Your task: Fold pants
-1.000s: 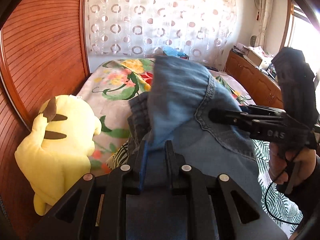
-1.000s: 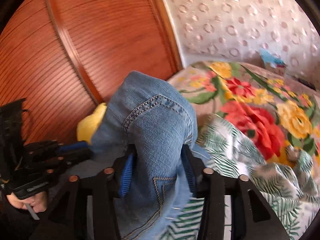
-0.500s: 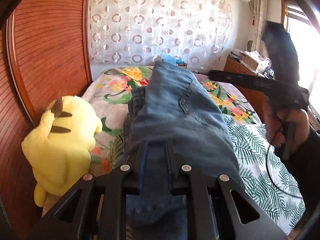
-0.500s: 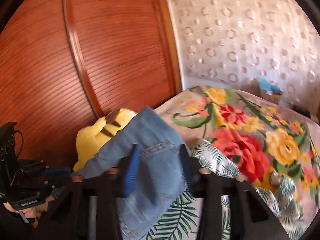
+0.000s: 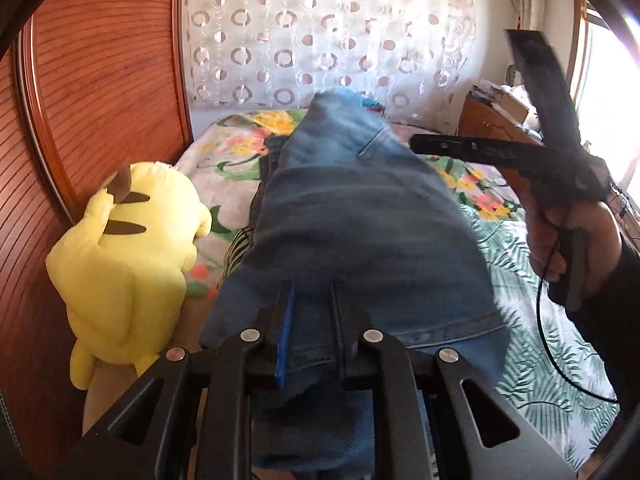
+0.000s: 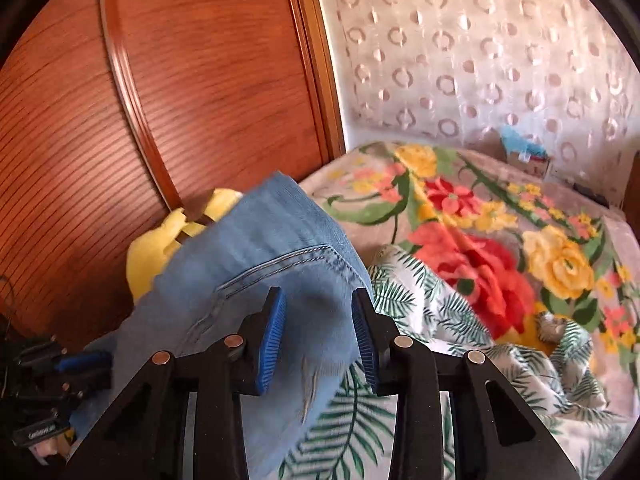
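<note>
Blue jeans [image 5: 360, 220] stretch across the bed from my left gripper [image 5: 311, 304], which is shut on their near edge, the cloth pinched between its fingers. In the right wrist view the same jeans [image 6: 260, 248] arch up and run down between the blue pads of my right gripper [image 6: 319, 312]. The denim fills the gap there and touches both pads. Seen from the left wrist, the right gripper [image 5: 416, 145] reaches in from the right to the jeans' far edge by a pocket seam, held by a hand [image 5: 568, 236]. My left gripper [image 6: 80, 360] shows at the lower left.
A yellow plush toy [image 5: 128, 248] leans against the ribbed wooden panel [image 5: 100, 80] left of the jeans. A floral blanket [image 6: 480, 240] and a leaf-print sheet [image 5: 540, 360] cover the bed. A dotted curtain [image 5: 320, 40] hangs behind, and a wooden cabinet [image 5: 488, 120] stands at the far right.
My right gripper's fingers have drawn closer together on the denim and it has risen. In the left view it went from the jeans' middle to their far right edge.
</note>
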`<control>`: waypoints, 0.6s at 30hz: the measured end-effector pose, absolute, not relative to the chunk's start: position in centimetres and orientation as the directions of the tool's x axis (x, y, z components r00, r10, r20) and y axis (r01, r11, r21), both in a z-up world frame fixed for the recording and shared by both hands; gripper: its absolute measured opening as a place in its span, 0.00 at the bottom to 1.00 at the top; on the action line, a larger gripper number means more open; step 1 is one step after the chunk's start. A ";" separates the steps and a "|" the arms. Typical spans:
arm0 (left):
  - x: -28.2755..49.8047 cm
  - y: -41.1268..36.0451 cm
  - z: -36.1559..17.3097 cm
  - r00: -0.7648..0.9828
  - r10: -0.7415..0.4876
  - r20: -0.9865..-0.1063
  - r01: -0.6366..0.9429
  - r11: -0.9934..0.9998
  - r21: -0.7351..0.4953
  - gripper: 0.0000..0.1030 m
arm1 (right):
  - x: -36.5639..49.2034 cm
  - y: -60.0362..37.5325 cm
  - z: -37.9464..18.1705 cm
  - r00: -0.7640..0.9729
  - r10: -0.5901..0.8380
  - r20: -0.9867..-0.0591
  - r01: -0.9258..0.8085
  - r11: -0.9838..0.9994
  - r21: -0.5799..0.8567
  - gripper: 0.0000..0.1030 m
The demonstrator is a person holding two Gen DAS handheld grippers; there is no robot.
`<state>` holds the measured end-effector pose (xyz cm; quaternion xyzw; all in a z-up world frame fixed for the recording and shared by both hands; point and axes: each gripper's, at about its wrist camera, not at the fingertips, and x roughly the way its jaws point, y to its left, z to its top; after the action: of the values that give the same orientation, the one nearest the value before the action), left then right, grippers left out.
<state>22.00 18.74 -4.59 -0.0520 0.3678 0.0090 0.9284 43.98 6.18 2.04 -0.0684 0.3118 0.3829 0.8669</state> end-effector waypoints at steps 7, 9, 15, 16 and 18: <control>19.6 15.8 -1.4 0.776 -0.027 -0.630 -0.019 0.998 -0.066 0.25 | 33.9 -0.8 3.1 0.589 0.607 -0.534 -0.671 0.735 0.096 0.35; 18.7 14.7 -0.4 0.791 -0.030 -0.611 -0.005 0.998 -0.055 0.30 | 31.2 -3.0 3.9 0.608 0.604 -0.515 -0.659 0.746 0.097 0.35; 15.9 11.2 2.1 0.829 -0.071 -0.555 0.054 0.997 -0.045 0.49 | 23.8 -8.6 5.6 0.674 0.566 -0.475 -0.611 0.789 0.072 0.35; 15.4 10.7 2.4 0.833 -0.075 -0.548 0.062 0.997 -0.042 0.52 | 22.4 -9.5 6.0 0.688 0.556 -0.466 -0.600 0.797 0.067 0.35; 14.5 9.5 3.1 0.844 -0.085 -0.529 0.078 0.996 -0.036 0.64 | 19.8 -11.3 6.7 0.713 0.540 -0.447 -0.581 0.812 0.055 0.35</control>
<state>14.47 9.48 3.13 -0.0068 0.2759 -0.0424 0.9602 19.83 -11.26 6.67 -0.0448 0.2273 0.3033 0.9243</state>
